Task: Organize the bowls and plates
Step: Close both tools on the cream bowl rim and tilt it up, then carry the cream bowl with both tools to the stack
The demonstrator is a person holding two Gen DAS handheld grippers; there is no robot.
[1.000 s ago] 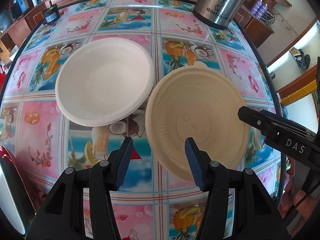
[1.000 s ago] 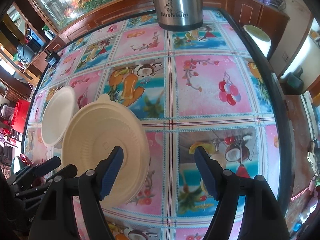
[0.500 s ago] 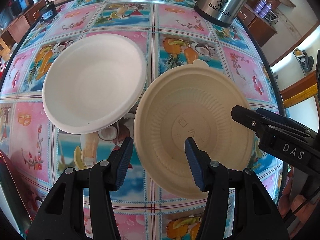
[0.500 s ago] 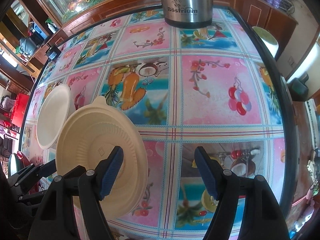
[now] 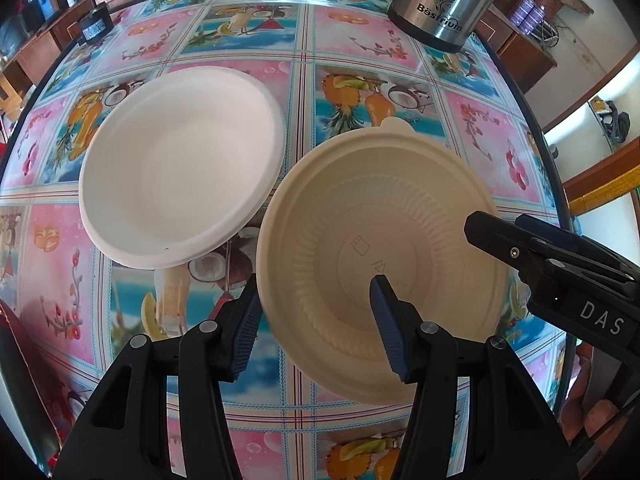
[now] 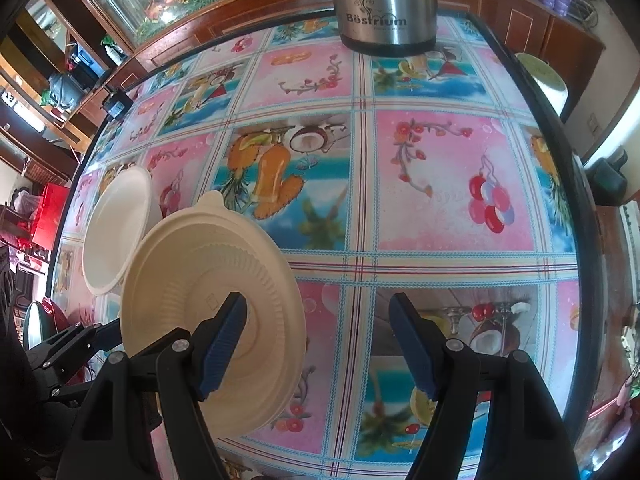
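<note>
A beige ribbed bowl sits on the table, and a white bowl sits to its left, rims almost touching. My left gripper is open, its jaws straddling the beige bowl's near-left rim: one finger outside, one over the inside. My right gripper is open, its left finger over the beige bowl and its right finger over the bare table. The white bowl lies behind it. The right gripper's tip shows at the beige bowl's right rim in the left wrist view.
A steel Böstrium flask stands at the table's far side, also in the right wrist view. The round table has a fruit-patterned cloth and a dark rim. A small black device sits at the far left edge.
Both grippers have moved forward and down toward the beige bowl. My left gripper's jaws now straddle its rim. The bowls have not moved.
</note>
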